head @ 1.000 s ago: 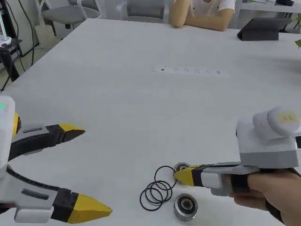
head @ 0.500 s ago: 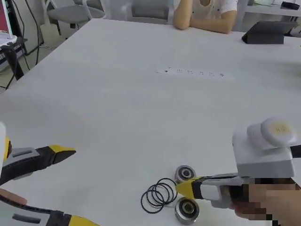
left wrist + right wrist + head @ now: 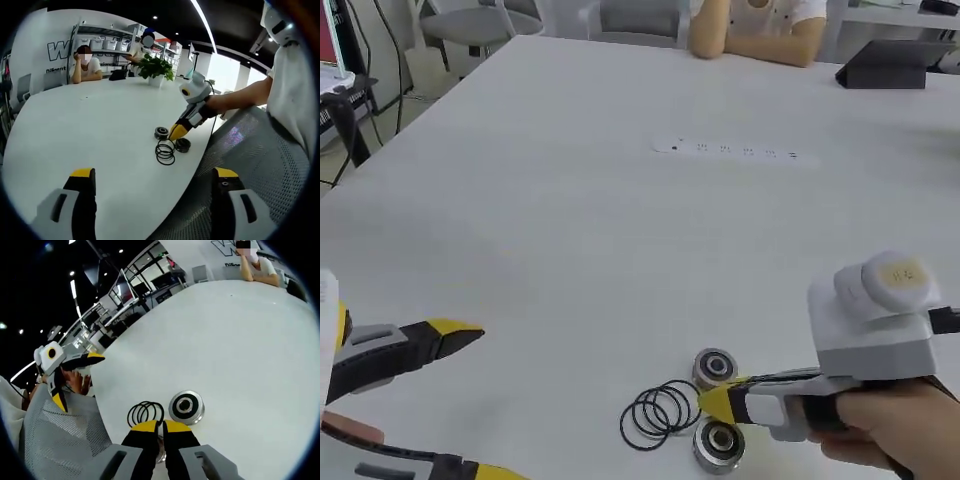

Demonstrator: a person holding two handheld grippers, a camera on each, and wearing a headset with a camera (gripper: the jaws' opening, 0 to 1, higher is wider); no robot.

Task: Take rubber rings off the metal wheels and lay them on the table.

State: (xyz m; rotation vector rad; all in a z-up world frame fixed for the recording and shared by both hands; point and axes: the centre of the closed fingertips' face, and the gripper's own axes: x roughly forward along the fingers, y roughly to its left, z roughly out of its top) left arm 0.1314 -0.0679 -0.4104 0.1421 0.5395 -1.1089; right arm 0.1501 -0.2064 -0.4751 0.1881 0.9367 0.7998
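Two metal wheels lie near the table's front edge, one farther [image 3: 714, 367] and one nearer [image 3: 718, 443]. A loose pile of thin black rubber rings [image 3: 658, 412] rests just left of them. My right gripper [image 3: 712, 401] reaches in from the right with its yellow tips shut, low between the two wheels and at the right edge of the rings. In the right gripper view the jaws [image 3: 162, 425] are closed just behind the rings [image 3: 146, 412] and a wheel [image 3: 186, 407]. My left gripper [image 3: 490, 402] hangs open at the lower left, well away from the rings [image 3: 165, 150].
The white table [image 3: 620, 220] stretches far ahead. A flush socket strip [image 3: 730, 152] sits in its middle. A person [image 3: 750, 30] sits at the far side with a dark tablet [image 3: 885, 65] to the right. A grey mesh chair [image 3: 250, 145] stands at the near edge.
The right gripper's tips have drawn back off the farther wheel, which now shows whole. The left gripper sits lower in the head view. The rings lie slightly more bunched.
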